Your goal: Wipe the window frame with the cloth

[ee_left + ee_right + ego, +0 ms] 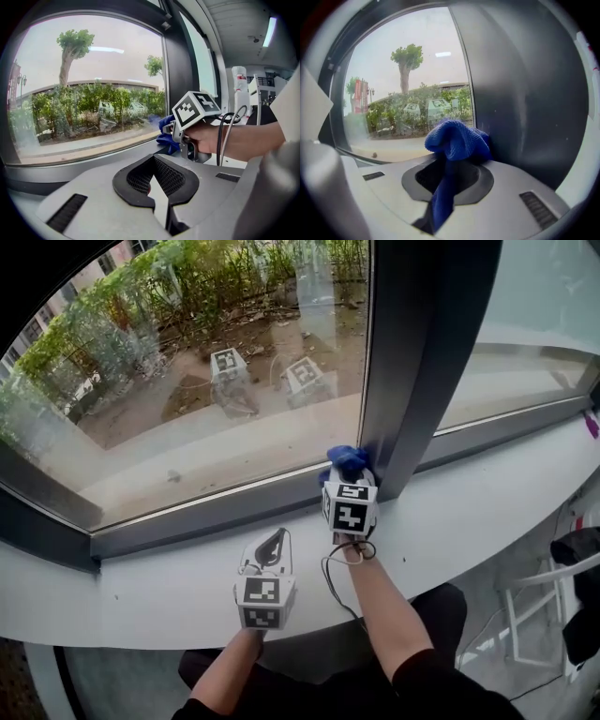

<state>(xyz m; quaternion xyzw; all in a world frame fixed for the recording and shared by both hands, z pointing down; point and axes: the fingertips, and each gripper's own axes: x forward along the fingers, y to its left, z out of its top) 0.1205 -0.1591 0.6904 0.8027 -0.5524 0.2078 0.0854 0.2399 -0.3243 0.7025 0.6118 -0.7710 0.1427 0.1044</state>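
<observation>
I'm holding the right gripper (343, 476) clamped on the one blue cloth (457, 138), which is bunching above the jaws and pressing against the foot of the dark upright frame post (422, 352). The right gripper view is showing a strip of cloth trailing down between the jaws; the head view gives only a blue tuft past the marker cube. The left gripper (269, 547) is resting on the white sill (487, 512), jaws closed tip to tip with nothing between them. The sill is lying open to either side of the two grippers. Two glass panes are flanking the post, above the grey bottom rail (216, 517).
</observation>
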